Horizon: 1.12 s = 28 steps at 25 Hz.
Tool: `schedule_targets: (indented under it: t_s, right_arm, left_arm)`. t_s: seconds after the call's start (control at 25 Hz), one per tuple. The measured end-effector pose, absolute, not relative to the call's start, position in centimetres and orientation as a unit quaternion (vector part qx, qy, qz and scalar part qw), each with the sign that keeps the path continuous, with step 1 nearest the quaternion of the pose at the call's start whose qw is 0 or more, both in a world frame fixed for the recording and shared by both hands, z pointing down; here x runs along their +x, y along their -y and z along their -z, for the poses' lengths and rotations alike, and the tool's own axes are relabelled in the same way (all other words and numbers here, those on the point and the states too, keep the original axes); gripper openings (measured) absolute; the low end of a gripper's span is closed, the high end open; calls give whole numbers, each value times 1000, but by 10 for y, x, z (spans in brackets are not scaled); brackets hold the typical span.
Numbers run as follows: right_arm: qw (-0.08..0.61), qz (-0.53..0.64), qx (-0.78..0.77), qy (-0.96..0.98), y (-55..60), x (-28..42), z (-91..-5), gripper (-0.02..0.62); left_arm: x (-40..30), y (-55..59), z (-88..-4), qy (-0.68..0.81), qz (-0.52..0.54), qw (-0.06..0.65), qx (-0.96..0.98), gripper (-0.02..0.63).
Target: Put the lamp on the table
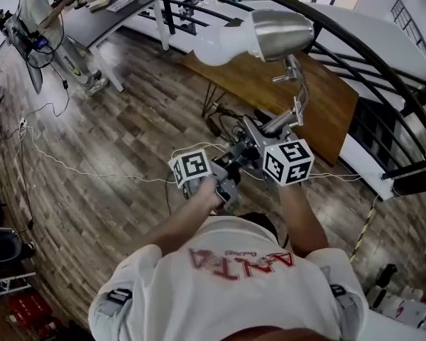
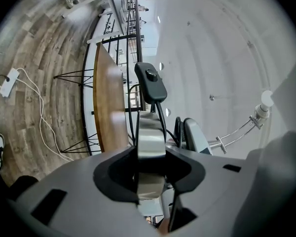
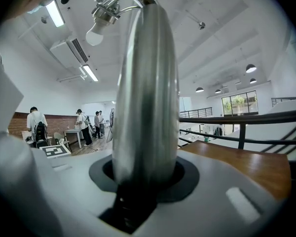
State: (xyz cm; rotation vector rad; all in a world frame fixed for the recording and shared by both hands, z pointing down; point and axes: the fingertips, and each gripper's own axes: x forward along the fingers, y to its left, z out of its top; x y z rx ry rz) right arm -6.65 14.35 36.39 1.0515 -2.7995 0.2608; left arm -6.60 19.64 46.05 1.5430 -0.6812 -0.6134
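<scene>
The lamp (image 1: 280, 34) is held in the air at the centre of the head view, above the wood floor (image 1: 113, 141). It does not rest on any surface.

**Lamp**
- The silver shade sits at the top centre of the head view, with the white bulb (image 1: 216, 48) projecting to its left.
- A jointed metal arm (image 1: 298, 98) runs down from the shade to the base (image 2: 150, 147), which is a flat metal disc seen edge-on in both gripper views.
- A black inline switch (image 2: 150, 80) on the cord stands above the base in the left gripper view.

**Grippers**
- The left gripper (image 2: 150, 169) is clenched on the rim of the base. The disc fills the gap between its jaws.
- The right gripper (image 3: 143, 177) grasps the same base from the other side. The metal edge rises straight up out of its jaws.
- In the head view, the two marker cubes sit side by side below the lamp arm.

**Table**
- The brown wooden table (image 1: 326, 98) lies at the right centre of the head view, beyond the grippers.
- In that view the shade and bulb overlap its near edge.
- The table stands beside a black railing (image 1: 355, 41) that curves across the upper right.

**Surroundings**
- A white cable (image 1: 92, 172) trails across the floor at the left.
- A power strip (image 2: 7, 81) is visible at the left edge of the left gripper view.
- A person (image 1: 39, 13) stands at a grey table (image 1: 106, 9) in the upper left of the head view.
</scene>
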Motion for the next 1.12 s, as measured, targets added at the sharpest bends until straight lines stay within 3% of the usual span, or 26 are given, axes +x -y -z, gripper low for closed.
schedule_targets:
  t_s: [0.6,1.12]
  right_arm:
    - [89,-110,329,934,-37,-79,-381,137]
    - [78,-121,310,940,107,-9,-384,137]
  left_arm:
    - [-74,-96,-475,308,276,644,644,149]
    - [-5,46,-476,330,277,639,638,150]
